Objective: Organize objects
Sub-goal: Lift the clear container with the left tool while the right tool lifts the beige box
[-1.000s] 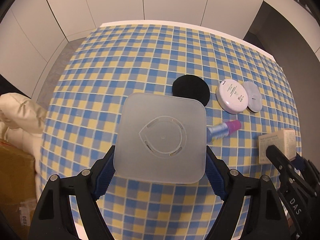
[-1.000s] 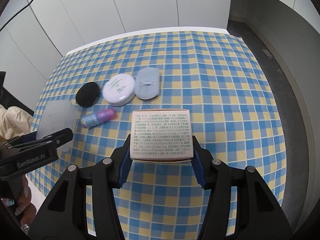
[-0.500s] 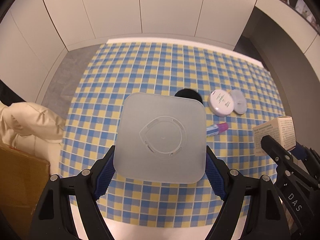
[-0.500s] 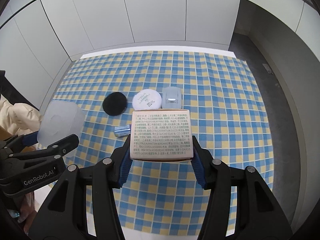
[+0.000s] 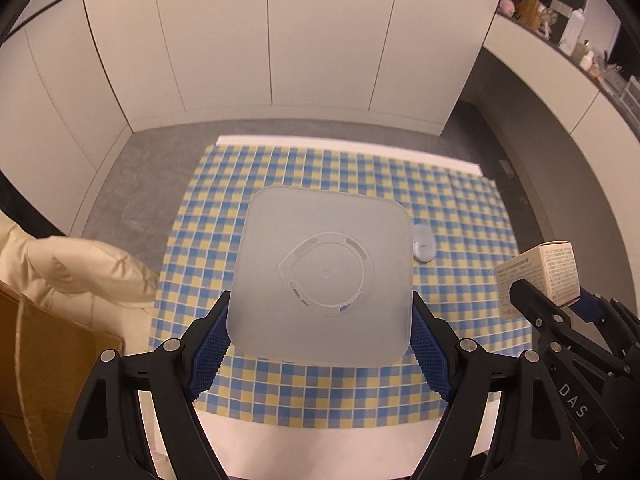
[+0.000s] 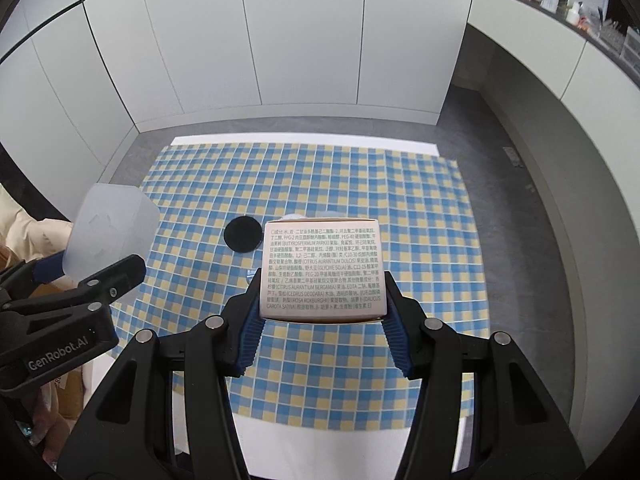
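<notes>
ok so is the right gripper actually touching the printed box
Touching. The right wrist view shows the right gripper with both blue pads pressed against the sides of the printed box, holding it above the checkered cloth.

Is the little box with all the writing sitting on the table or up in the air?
Up in the air. The right hand-held gripper pinches the box, checkered table far below.

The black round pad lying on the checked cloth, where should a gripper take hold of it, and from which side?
The black round pad lies flat and thin on the checked cloth, so probably come from straight above and pinch across opposite edges; being round, any direction across it should do.
</notes>
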`<state>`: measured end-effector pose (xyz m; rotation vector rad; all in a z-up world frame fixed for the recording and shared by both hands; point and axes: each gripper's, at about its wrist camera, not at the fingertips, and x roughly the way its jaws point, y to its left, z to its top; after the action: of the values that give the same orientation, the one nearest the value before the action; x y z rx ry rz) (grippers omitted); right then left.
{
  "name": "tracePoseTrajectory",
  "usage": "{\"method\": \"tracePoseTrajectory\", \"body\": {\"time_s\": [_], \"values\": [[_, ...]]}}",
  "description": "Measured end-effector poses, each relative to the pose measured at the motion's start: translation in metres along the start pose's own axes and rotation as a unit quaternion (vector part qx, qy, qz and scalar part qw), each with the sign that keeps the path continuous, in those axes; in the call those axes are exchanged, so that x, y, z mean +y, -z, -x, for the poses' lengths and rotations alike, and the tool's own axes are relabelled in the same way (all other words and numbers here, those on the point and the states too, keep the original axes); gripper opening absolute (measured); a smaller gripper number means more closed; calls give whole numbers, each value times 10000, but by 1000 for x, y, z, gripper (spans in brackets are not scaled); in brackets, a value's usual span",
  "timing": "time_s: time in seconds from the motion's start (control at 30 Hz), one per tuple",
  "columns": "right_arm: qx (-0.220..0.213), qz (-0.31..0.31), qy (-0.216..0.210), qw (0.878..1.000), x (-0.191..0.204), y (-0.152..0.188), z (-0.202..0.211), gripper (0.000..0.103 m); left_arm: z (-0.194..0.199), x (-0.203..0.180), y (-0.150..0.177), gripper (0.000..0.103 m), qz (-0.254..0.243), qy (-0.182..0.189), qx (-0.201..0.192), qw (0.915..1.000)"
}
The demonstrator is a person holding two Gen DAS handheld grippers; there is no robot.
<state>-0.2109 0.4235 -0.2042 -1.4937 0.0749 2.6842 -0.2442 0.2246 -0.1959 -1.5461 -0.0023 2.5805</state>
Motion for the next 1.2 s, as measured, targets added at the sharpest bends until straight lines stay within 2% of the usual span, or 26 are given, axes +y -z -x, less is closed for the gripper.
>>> {"method": "tracePoseTrajectory", "body": {"time_s": [0.47, 0.97, 1.2], "values": [[-172, -165, 167, 9996, -14, -35, 72, 55, 86, -7, -35, 81, -57, -147, -474, 9988], [-591, 45, 286, 9978, 3, -73, 171, 55, 166, 0, -55, 81, 43, -188, -744, 9970], [-792, 153, 331, 9962, 13, -81, 198, 55, 197, 7, -62, 81, 147, -199, -912, 9955]]}}
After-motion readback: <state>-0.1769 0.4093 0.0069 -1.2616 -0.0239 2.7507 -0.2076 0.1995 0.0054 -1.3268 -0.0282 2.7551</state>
